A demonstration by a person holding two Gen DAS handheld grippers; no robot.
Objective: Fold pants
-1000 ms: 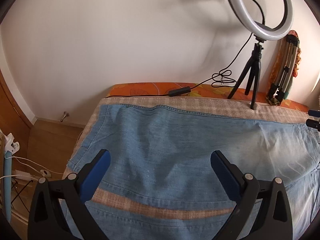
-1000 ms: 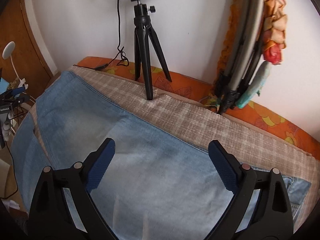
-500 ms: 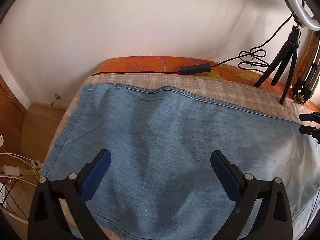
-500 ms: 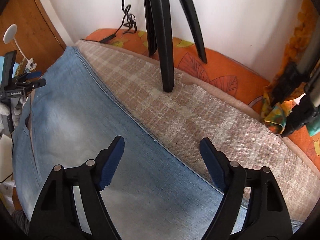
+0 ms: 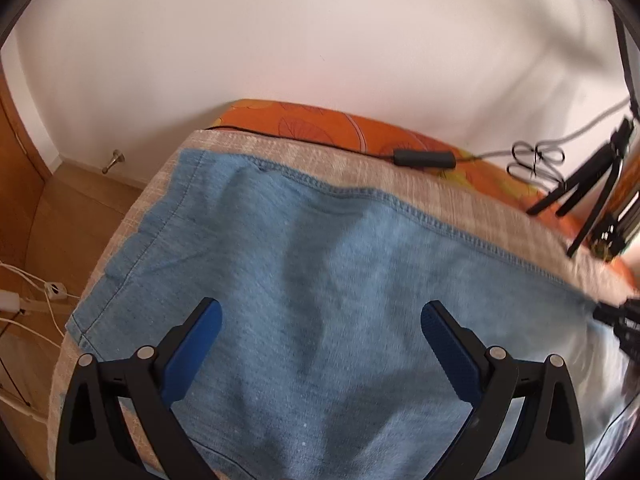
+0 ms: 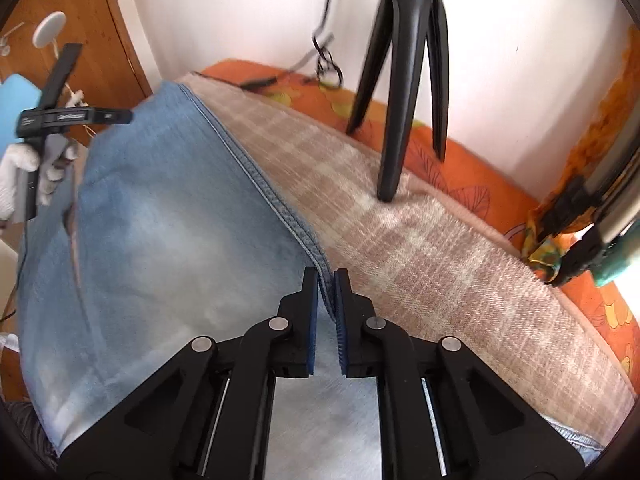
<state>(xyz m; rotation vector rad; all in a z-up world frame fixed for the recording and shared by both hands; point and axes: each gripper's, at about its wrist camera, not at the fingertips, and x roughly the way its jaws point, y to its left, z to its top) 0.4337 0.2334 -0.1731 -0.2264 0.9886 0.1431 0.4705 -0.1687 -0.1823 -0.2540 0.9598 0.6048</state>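
Light blue jeans (image 5: 320,280) lie spread flat on a beige plaid blanket (image 5: 352,160). My left gripper (image 5: 320,316) is open and hovers over the leg end of the jeans, touching nothing. My right gripper (image 6: 326,280) is shut on the far seam edge of the jeans (image 6: 168,220), pinching the fabric between its blue pads. The left gripper also shows in the right wrist view (image 6: 60,116), held by a white-gloved hand at the far left.
A black tripod (image 6: 404,80) stands on the blanket near the wall, just beyond my right gripper. A black cable with an inline switch (image 5: 424,158) runs along the orange mattress (image 5: 320,120). A folded stand (image 6: 592,216) leans at the right. Wooden floor with cables (image 5: 32,292) lies left.
My right gripper has moved down onto the far seam of the jeans and closed on it. My left gripper has moved forward over the leg end and stays open.
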